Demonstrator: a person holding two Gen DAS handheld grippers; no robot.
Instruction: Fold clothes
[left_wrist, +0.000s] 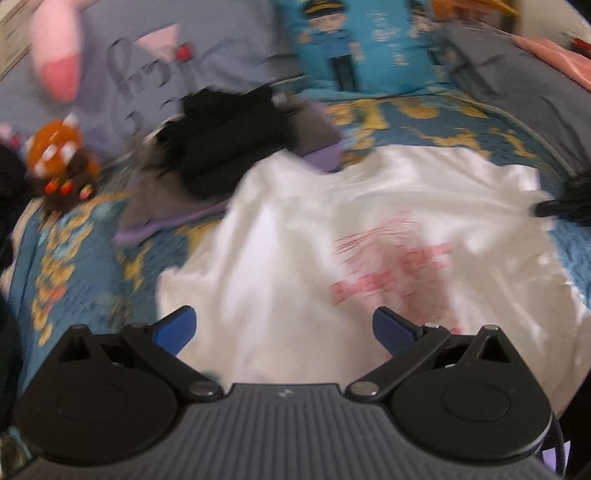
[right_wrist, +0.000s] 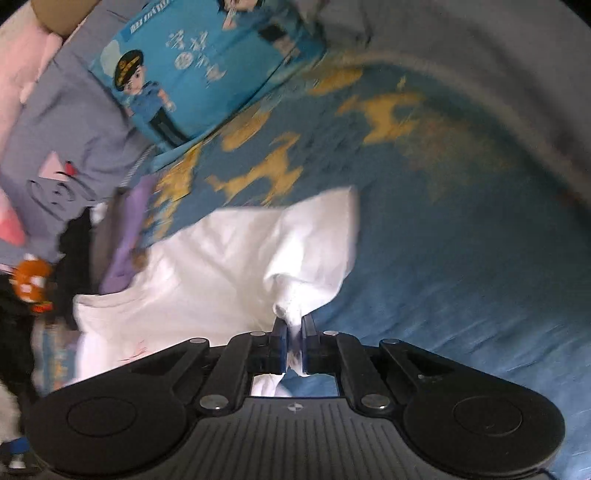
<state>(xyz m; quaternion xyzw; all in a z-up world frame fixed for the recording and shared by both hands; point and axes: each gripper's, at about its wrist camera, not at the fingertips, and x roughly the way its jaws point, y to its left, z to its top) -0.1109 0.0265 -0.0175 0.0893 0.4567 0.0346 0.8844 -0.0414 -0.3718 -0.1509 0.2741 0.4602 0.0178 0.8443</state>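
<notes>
white shirt (left_wrist: 314, 221): smooth cloth, slight sheen | bedspread (right_wrist: 461, 258): textured woven cloth | plush toy (left_wrist: 61, 162): fuzzy

A blue cushion (left_wrist: 354, 48) printed with a uniformed cartoon figure is seen at top centre; an orange plush toy (left_wrist: 59, 158) is seen at left on the blue bedspread (left_wrist: 74, 251).

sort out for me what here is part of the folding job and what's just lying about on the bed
Part of the job:
- white t-shirt with red print, spread on the bed
- right tool, shut on a bunch of the shirt
- left tool, open above the shirt
- pile of dark and purple clothes

Just lying about:
- orange plush toy
- blue cartoon officer cushion
- grey pillow
- pink plush
</notes>
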